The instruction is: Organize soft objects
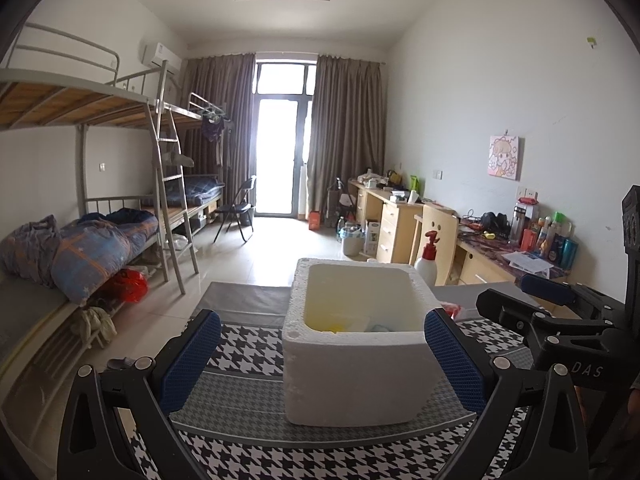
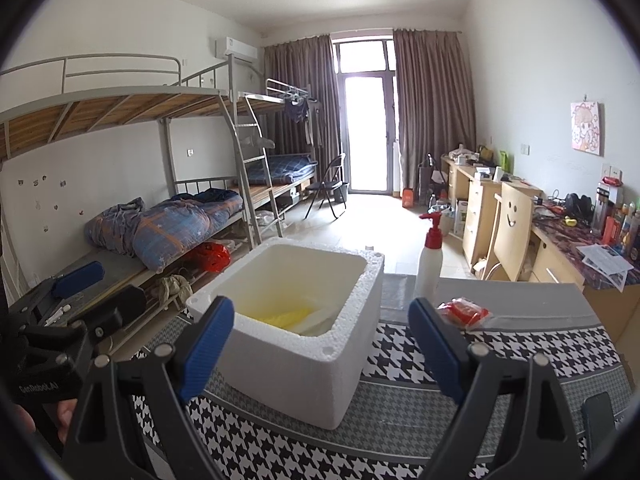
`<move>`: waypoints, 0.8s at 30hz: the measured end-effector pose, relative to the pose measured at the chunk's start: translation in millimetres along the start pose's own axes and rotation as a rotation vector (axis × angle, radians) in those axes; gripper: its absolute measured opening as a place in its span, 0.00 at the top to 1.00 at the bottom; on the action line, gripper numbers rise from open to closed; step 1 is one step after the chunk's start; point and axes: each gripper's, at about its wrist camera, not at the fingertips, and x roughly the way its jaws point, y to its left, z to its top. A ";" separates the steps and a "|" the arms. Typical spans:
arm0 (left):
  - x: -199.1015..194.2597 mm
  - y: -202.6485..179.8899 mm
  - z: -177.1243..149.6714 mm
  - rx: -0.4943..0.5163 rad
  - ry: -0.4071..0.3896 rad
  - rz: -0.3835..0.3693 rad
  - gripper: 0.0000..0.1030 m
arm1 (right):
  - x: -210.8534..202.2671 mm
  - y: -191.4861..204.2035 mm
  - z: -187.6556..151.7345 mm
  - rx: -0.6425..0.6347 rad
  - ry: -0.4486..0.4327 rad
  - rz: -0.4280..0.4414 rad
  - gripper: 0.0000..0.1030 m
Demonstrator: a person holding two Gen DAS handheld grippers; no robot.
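White foam box point(image 2: 296, 328) on the houndstooth cloth point(image 2: 500, 360), open-topped, yellow and pale soft items point(image 2: 290, 316) lying inside. Just right of it, a red packet point(image 2: 464, 312) and a white pump bottle point(image 2: 430, 264). Left gripper point(image 1: 320, 360) spread wide astride the box, gripping nothing. Right gripper point(image 2: 320, 352) likewise wide open, empty, box's near corner between its blue pads.

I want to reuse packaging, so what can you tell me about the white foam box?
The foam box is a white, thick-walled rectangular container that looks like beaded polystyrene, lidless and upright on the houndstooth cloth. Its rim is pitted and the inside is stained yellowish. Something yellow and something pale lie at the bottom, too hidden to identify. Neither gripper touches it.
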 end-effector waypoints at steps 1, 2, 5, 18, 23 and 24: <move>-1.9 -0.6 -0.4 0.001 -0.002 0.001 0.01 | -1.7 -0.8 -1.0 0.002 -0.003 -0.001 0.11; -2.8 -1.2 -0.8 0.002 -0.003 0.003 0.01 | -2.9 -2.7 -1.1 0.002 -0.004 0.000 0.11; -8.6 -4.0 -2.5 0.003 -0.012 0.004 0.01 | -7.3 -2.7 -2.3 0.000 -0.010 -0.002 0.11; -30.8 -8.3 -16.5 0.011 -0.049 0.010 0.01 | -26.6 0.0 -14.6 -0.017 -0.038 -0.011 0.11; -37.2 -7.4 -19.9 -0.001 -0.067 0.004 0.01 | -34.7 3.0 -20.9 -0.025 -0.056 -0.021 0.11; -38.4 -8.4 -20.6 0.002 -0.069 0.002 0.01 | -36.2 3.7 -22.1 -0.028 -0.061 -0.023 0.11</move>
